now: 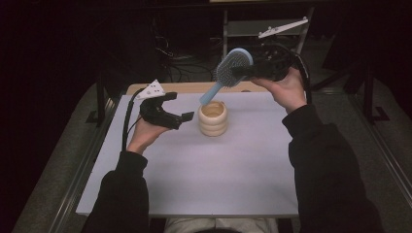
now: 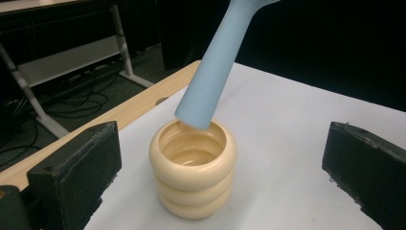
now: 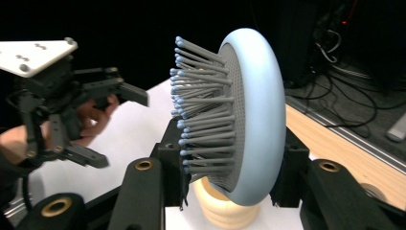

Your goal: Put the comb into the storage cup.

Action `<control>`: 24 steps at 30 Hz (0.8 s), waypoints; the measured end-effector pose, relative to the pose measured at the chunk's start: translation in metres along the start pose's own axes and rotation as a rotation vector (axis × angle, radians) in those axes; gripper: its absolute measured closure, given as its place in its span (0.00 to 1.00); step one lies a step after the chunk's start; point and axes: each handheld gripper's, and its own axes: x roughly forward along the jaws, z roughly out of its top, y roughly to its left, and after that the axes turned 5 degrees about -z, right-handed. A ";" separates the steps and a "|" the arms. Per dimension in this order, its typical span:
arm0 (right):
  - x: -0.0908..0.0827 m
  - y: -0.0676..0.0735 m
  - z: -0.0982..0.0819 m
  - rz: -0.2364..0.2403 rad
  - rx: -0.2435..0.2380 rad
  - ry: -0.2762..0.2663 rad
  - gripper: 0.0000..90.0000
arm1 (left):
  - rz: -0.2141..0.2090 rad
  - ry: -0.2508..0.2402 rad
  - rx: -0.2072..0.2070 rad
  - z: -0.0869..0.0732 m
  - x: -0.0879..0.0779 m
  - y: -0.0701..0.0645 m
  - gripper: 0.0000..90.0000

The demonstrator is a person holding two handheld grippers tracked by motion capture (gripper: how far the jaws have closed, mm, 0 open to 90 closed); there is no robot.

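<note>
1. The right gripper (image 1: 245, 72) is held up over the far edge of the tabletop (image 1: 194, 179), its fingers clamped on the head of a blue brush (image 1: 228, 73); in the right gripper view the pads press the brush (image 3: 249, 120) from both sides, bristles facing the left hand.
2. The brush hangs tilted, handle down. In the left gripper view the handle's end (image 2: 194, 117) sits just over the rim of the cup (image 2: 193, 167), at its far side; whether it touches the rim I cannot tell.
3. The cup (image 1: 213, 118), a cream ribbed one, stands upright on the white sheet near the far edge, roughly mid-width, with the bare wooden strip just behind it.
4. The left gripper (image 1: 182, 108) sits just left of the cup, apart from it, its fingers spread wide with nothing between them. The cup shows in the gap between the two black fingers (image 2: 72, 167) in the left gripper view, touched by neither.
5. Open room: the whole near half of the sheet is bare, as are the strips left and right of the cup, out to the side edges. The sleeves come in over the near edge.
</note>
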 end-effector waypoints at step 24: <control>-0.001 -0.023 -0.010 -0.077 0.013 0.031 0.63 | 0.084 -0.025 -0.057 -0.055 -0.051 0.011 0.00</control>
